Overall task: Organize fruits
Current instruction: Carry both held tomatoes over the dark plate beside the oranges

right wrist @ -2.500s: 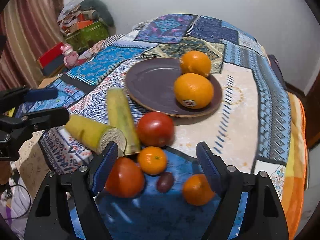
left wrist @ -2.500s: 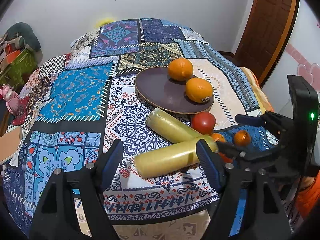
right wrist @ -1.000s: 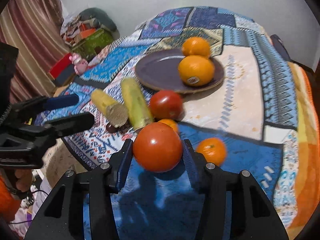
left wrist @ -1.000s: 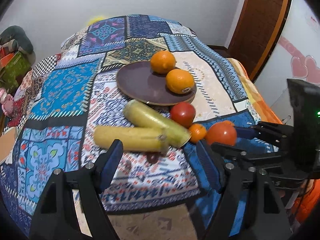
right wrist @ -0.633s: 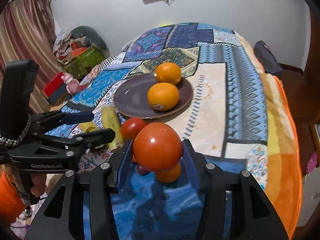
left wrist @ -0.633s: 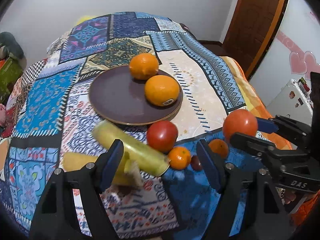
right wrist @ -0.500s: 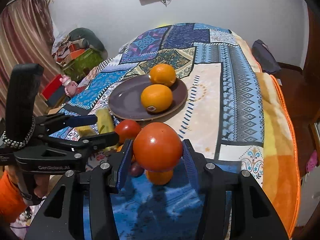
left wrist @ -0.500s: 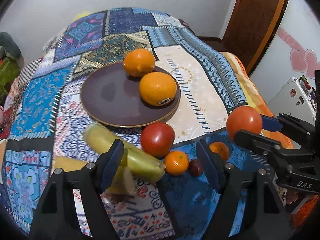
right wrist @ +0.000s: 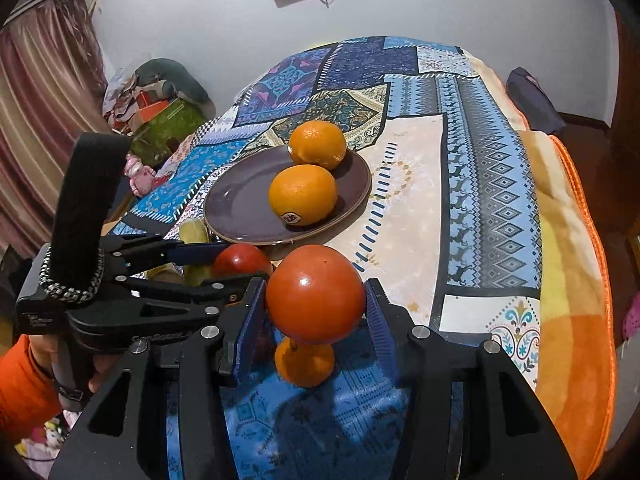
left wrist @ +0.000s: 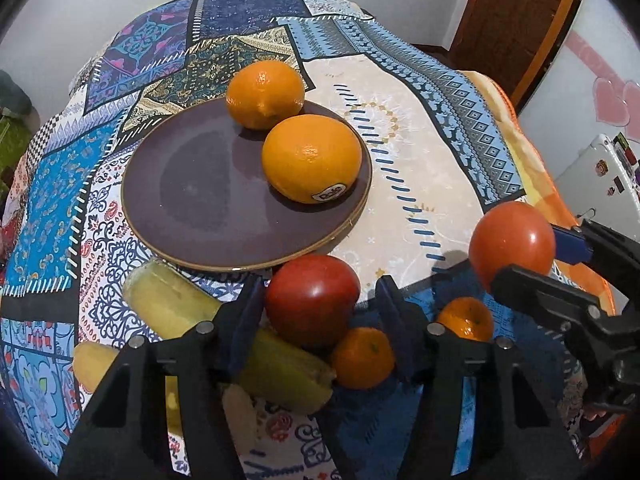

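Now carrying a red tomato [right wrist: 315,299] lifted off the bed [right wrist: 496,216], right gripper [right wrist: 316,308] fingers [right wrist: 250,320] clamping its sides. Straddling a second tomato [left wrist: 312,300], left gripper [left wrist: 320,320] fingers [left wrist: 390,322] spread wide, not touching. Sitting at 12 o'clock: plate [left wrist: 200,184] bearing two oranges [left wrist: 311,158].

My right gripper [right wrist: 316,320], a black two-finger clamp with blue ribbed pads [right wrist: 250,320], has its jaws pressed against both sides of a round red tomato [right wrist: 315,299], which it holds raised. My left gripper [left wrist: 320,320], of the same black build, has its jaws spread, the blue pads [left wrist: 246,314] flanking a second red tomato [left wrist: 312,298] with a gap showing on either side. An orange sleeve [right wrist: 24,392] covers the arm whose hand [right wrist: 98,372] grips the left handle.
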The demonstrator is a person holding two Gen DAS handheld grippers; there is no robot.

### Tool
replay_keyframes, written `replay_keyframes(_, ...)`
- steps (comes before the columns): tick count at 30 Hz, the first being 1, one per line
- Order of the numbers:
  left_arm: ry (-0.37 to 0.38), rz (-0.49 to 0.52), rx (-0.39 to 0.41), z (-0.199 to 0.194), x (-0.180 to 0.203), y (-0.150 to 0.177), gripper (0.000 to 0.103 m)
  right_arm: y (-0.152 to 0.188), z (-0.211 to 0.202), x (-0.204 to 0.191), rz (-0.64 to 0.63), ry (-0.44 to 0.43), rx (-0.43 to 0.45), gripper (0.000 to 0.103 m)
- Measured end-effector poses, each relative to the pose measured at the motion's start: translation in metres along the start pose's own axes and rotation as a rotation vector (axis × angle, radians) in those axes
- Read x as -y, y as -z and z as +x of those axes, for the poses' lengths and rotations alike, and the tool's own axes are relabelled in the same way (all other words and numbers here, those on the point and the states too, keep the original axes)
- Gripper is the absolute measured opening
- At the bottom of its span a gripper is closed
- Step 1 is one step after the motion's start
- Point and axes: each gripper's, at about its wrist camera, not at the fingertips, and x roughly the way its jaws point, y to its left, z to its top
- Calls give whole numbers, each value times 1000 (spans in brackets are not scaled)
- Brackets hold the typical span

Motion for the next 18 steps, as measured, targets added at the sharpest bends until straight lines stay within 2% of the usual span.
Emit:
replay_keyframes(3,-8,15,-7,4,3,-1,56,-1,2,1,1,-2,-3,46)
replay_keyframes(4,-15,16,-6,4,2,0,49,-2,3,2,1,-2,-4,46)
replay_keyframes(10,9,-1,-1,-2,-3,0,49,-3,1,0,-2,0,0,46)
replay_keyframes(18,15,5,104,-47,-4,-1,49,-13,-2,-7,-11,5,23,46)
